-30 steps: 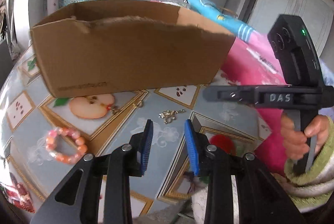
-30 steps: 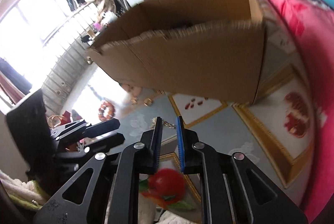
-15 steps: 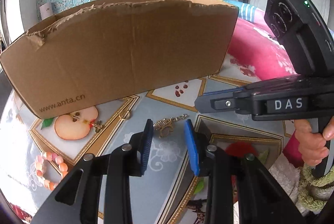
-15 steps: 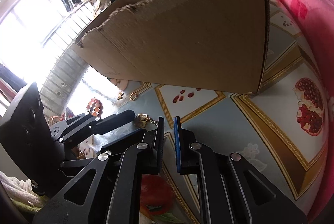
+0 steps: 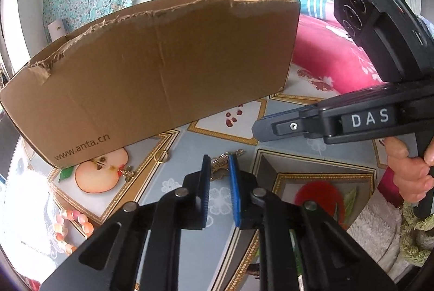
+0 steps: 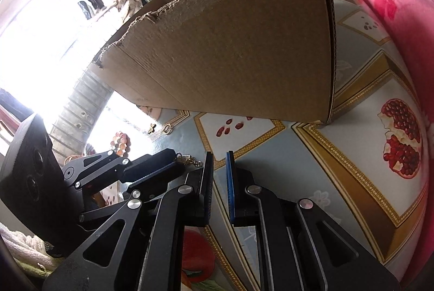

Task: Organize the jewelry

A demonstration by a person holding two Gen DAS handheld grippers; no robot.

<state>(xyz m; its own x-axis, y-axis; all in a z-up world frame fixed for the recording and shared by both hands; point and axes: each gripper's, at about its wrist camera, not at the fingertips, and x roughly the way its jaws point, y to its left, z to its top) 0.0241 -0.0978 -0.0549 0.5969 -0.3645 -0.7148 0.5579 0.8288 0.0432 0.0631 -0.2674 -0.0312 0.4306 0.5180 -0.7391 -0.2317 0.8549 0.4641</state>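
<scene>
A small gold chain piece point(image 5: 220, 165) lies on the fruit-patterned tablecloth point(image 5: 190, 188) just in front of the cardboard box point(image 5: 162, 68). My left gripper point(image 5: 219, 159) points down at it; its jaws are closing, with the blue pads on either side of the chain and touching it. The right wrist view shows the same chain point(image 6: 190, 159) at the left gripper's tips point(image 6: 180, 161). My right gripper point(image 6: 219, 155) hovers beside it, shut to a thin slit with nothing between the pads. It also shows from the side point(image 5: 260, 128), held by a person's hand point(image 5: 407, 169).
More jewelry lies left of the chain: a gold ring point(image 5: 162, 156), a small gold brooch point(image 5: 127, 171) on the apple print, and an orange bead bracelet point(image 5: 70, 226). The box has a torn open top. A pink blanket point(image 5: 339, 60) borders the table on the right.
My left gripper moved forward and down to the gold chain, rolled a little, then its jaws narrowed around the chain. The right gripper stayed almost where it was.
</scene>
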